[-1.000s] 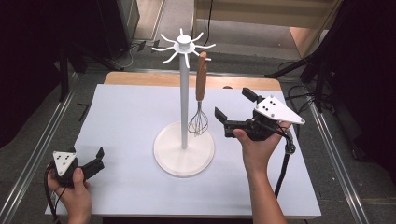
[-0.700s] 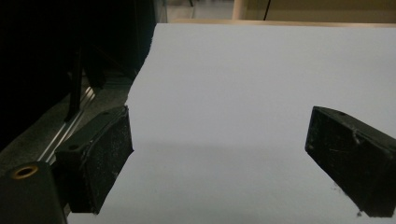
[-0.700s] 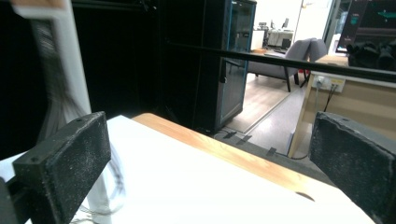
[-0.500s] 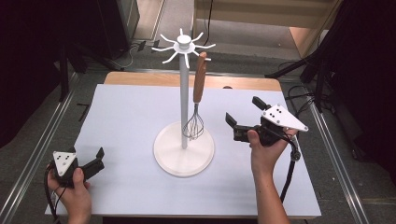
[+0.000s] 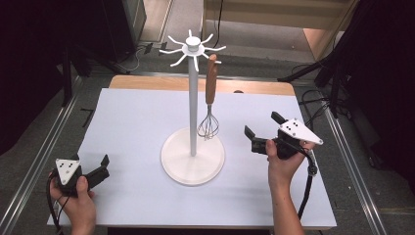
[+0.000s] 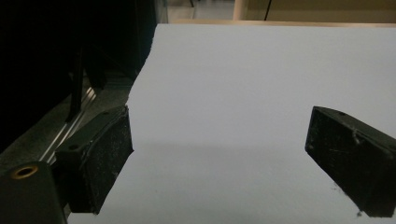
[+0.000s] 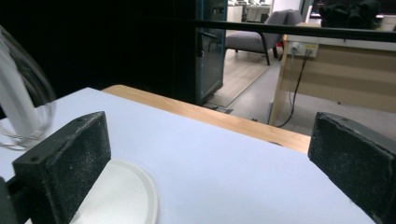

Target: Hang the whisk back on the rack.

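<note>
Whisk [image 5: 209, 113] hangs loosely on the rack [image 5: 193, 93] — right gripper [image 5: 259, 129], jaws apart and empty, could knock it swinging or tip the stand. Left gripper [image 5: 103, 164] released, near-left.

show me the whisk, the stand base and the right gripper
whisk [image 5: 212, 83], high view, on its wooden handle
stand base [image 5: 193, 163], high view, on the round white disc
right gripper [image 5: 262, 130], high view, midway between its open fingers

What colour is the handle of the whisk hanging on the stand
Reddish-brown, like wood; the whisk handle shows best in the high view.
</note>
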Demonstrator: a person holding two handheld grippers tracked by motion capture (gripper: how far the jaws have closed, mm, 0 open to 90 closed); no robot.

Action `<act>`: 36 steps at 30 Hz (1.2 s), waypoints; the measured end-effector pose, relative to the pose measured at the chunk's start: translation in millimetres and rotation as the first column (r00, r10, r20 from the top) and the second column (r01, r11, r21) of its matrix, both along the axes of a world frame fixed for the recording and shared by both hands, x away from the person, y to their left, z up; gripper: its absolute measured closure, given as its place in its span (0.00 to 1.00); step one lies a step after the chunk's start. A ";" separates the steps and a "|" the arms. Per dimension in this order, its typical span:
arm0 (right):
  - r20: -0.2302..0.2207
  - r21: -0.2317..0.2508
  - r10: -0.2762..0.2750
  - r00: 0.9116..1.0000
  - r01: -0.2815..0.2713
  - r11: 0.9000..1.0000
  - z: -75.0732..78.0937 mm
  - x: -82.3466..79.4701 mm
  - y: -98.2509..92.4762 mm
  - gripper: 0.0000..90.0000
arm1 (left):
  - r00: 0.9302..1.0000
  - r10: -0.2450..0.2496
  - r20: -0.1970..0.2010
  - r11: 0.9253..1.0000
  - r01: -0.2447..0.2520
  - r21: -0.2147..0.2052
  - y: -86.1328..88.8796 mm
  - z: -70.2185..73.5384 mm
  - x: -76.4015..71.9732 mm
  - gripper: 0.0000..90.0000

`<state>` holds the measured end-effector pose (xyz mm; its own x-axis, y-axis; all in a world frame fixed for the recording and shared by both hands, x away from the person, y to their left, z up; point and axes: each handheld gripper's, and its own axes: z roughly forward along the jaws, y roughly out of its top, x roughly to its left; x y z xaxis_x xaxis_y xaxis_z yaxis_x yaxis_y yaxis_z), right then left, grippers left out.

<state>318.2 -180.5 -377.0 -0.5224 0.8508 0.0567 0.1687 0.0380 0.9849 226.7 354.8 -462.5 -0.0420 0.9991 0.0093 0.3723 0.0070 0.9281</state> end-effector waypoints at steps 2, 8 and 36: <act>-0.007 -0.001 -0.010 1.000 0.010 1.000 -4.5 0.0 -3.3 0.00 | 1.000 0.000 0.003 1.000 0.000 0.002 0.1 0.0 -0.3 0.09; -0.027 -0.008 -0.041 0.999 0.040 0.999 -17.6 0.9 -14.8 0.00 | 1.000 0.004 0.005 1.000 -0.004 0.004 0.0 0.0 -0.8 0.09; -0.129 -0.028 -0.150 0.980 0.148 0.989 -72.1 0.6 -63.4 0.00 | 1.000 0.005 0.004 1.000 -0.005 -0.003 0.8 0.0 -0.5 0.09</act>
<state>318.8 -244.0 -449.1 -0.3790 0.9200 0.0998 0.3010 0.0206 0.9534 226.2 355.6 -462.5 -0.0470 0.9989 0.0062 0.3681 0.0116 0.9297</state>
